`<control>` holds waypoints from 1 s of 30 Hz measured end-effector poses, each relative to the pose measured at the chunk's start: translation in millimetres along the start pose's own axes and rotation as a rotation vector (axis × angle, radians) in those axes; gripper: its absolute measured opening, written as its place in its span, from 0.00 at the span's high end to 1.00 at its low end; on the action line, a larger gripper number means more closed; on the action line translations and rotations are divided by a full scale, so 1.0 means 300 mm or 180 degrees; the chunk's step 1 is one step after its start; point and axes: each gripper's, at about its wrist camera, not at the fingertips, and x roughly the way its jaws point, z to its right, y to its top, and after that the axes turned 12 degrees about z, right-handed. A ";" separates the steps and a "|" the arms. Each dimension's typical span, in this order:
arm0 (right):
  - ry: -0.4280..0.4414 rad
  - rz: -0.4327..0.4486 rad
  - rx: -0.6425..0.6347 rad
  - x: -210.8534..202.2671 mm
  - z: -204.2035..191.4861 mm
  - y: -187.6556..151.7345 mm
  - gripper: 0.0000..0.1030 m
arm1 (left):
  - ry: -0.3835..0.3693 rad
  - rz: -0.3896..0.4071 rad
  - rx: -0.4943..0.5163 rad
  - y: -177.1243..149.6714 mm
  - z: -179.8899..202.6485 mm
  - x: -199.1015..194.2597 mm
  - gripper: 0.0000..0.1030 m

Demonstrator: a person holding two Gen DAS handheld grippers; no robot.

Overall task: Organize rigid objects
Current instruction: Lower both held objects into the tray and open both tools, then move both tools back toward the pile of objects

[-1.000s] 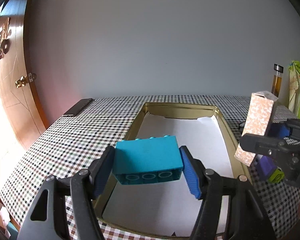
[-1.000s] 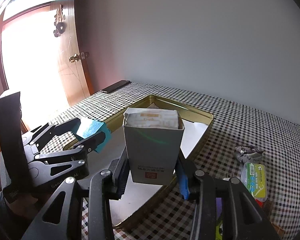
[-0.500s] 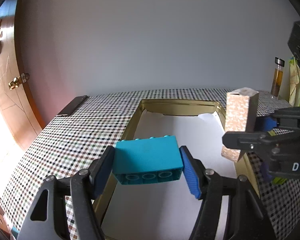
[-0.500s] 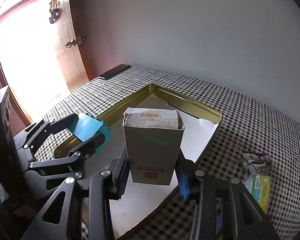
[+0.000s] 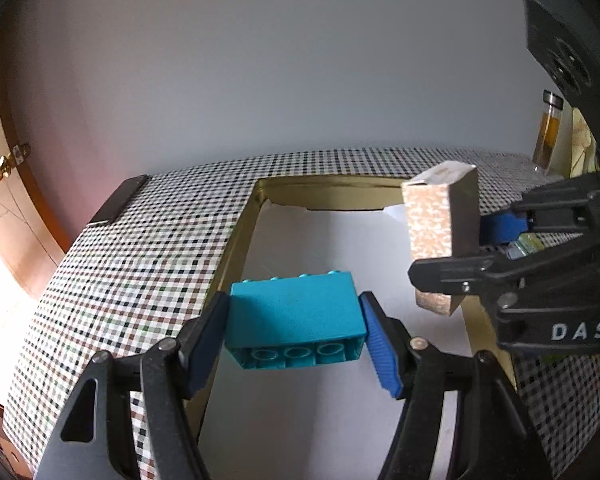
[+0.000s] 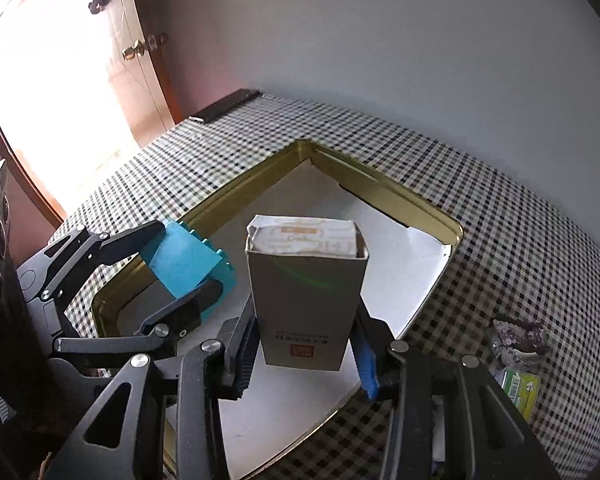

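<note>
Teal plastic brick, hard and light, sits clamped end to end between the pads of the left gripper, held in the air above the paper-lined floor of the gold tray. Smooth moulded faces look slippery, so the ribbed pads do the work; grip on the short ends seems sound, studs pointing away, hollow underside facing the camera.

Right gripper is closed on the lower sides of a small cardboard carton, upright, open at the top with a wrapped packet showing inside. From the left wrist view it hangs at about 2 o'clock of the brick, above the tray's right side.

Judgement: carton is light but its thin walls will likely buckle under a hard squeeze; a low hold, near the stiffer base, suits it. Top-heavy if tilted, and the contents could slide out.

Checked tablecloth around the tray. Small packets lie at 4 o'clock of the carton, outside the tray.
</note>
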 end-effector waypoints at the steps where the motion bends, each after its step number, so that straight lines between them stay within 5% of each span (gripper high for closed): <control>1: -0.0011 -0.0028 -0.0010 0.006 0.001 0.004 0.57 | -0.0006 -0.0013 0.0026 0.002 0.004 0.003 0.36; 16: -0.0145 -0.0342 -0.0035 0.089 0.034 0.008 0.57 | 0.0038 -0.0260 0.0336 0.037 0.020 0.115 0.35; 18: -0.0230 -0.0288 -0.0071 0.083 0.033 0.015 0.56 | 0.0170 -0.0200 0.0343 0.044 0.009 0.115 0.18; 20: -0.0197 -0.0175 -0.0057 0.070 0.035 0.027 0.44 | 0.0174 -0.0114 0.0292 0.049 -0.008 0.101 0.06; 22: -0.0191 -0.0036 0.0006 0.046 0.044 0.035 0.18 | 0.0192 -0.0020 0.0205 0.055 -0.027 0.088 0.01; 30: -0.0011 0.0435 0.0172 -0.096 0.061 0.010 0.18 | 0.0324 0.0217 0.0038 0.040 -0.063 0.002 0.01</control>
